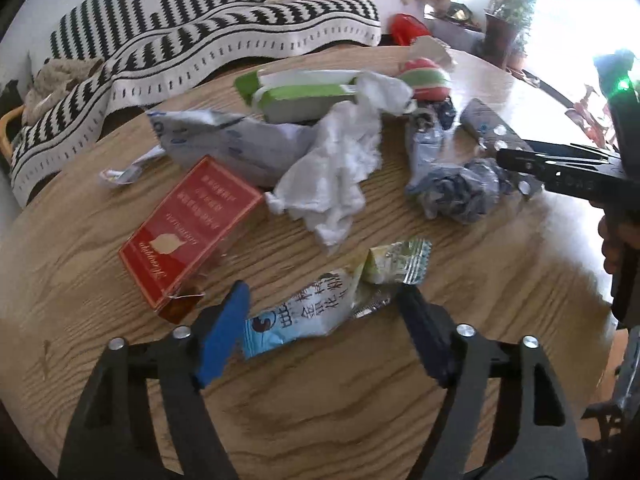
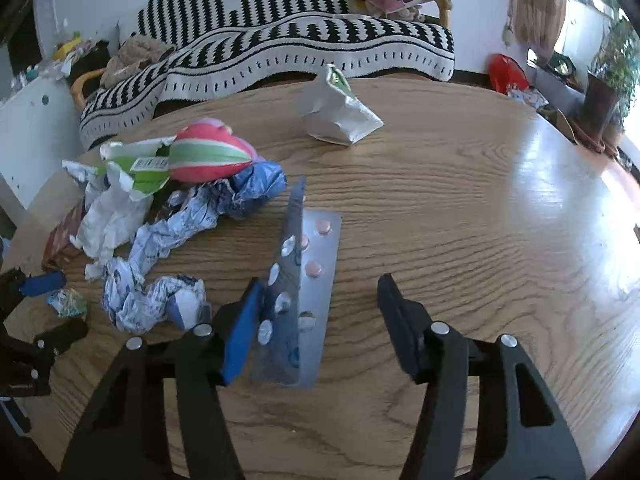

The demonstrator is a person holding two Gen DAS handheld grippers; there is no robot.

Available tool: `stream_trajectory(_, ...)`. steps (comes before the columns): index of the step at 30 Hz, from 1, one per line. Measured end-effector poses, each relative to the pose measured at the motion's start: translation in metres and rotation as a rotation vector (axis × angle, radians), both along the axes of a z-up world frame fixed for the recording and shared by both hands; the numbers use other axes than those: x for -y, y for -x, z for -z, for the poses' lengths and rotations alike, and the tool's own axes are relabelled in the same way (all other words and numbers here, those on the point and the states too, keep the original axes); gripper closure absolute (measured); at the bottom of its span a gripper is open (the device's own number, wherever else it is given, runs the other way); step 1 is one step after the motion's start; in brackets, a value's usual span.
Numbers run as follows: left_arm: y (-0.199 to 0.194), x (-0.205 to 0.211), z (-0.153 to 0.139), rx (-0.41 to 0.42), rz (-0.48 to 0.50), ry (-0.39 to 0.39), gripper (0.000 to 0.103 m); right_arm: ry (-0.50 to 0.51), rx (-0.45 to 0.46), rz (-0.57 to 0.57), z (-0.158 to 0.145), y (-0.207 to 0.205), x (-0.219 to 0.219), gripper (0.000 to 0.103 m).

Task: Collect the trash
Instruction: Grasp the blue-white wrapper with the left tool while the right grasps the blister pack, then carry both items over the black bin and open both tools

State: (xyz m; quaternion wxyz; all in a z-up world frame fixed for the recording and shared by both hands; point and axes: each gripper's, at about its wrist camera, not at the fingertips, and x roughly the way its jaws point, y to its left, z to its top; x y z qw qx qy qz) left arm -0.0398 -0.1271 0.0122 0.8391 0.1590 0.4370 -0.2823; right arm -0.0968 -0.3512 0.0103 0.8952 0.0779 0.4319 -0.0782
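Observation:
Trash lies on a round wooden table (image 1: 440,420). My left gripper (image 1: 324,304) is open, its fingers either side of a light blue sachet (image 1: 296,316) with a green-yellow wrapper (image 1: 396,266) just beyond. A red box (image 1: 188,236), white tissue (image 1: 332,176) and crumpled blue-white wrapper (image 1: 452,188) lie farther off. My right gripper (image 2: 320,296) is open around two silver pill blister sheets (image 2: 308,284); one sheet leans against the blue left pad (image 2: 244,332). The right gripper shows in the left wrist view (image 1: 516,160).
A green and white box (image 1: 296,96), a pink-green striped ball (image 2: 208,156) and a crumpled white packet (image 2: 340,112) lie at the far side. A striped blanket covers a sofa (image 2: 304,48) behind the table. A plant (image 2: 608,80) stands at the right.

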Motion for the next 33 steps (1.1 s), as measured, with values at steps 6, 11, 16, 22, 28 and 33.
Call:
stream_trajectory(6,0.001,-0.006,-0.005,-0.039,-0.002,0.078,0.076,0.006,0.003,0.012,0.001,0.008,0.001,0.071)
stream_trajectory(11,-0.001,-0.011,-0.006,-0.083,-0.029,0.111,0.089,-0.016,0.011,0.011,-0.001,0.018,0.001,0.072)
stream_trajectory(16,-0.001,-0.015,-0.006,-0.089,-0.066,0.118,0.091,-0.028,0.016,0.031,-0.001,0.023,0.004,0.072)
stream_trajectory(22,-0.002,-0.021,-0.005,-0.093,-0.094,0.134,0.091,-0.005,0.009,0.038,-0.001,0.024,0.001,0.072)
stream_trajectory(28,-0.002,-0.023,-0.005,-0.094,-0.111,0.147,0.091,0.018,0.002,0.045,-0.001,0.024,-0.003,0.072)
stream_trajectory(33,0.001,-0.025,-0.005,-0.081,-0.113,0.139,0.091,0.026,-0.001,0.050,-0.001,0.025,-0.004,0.072)
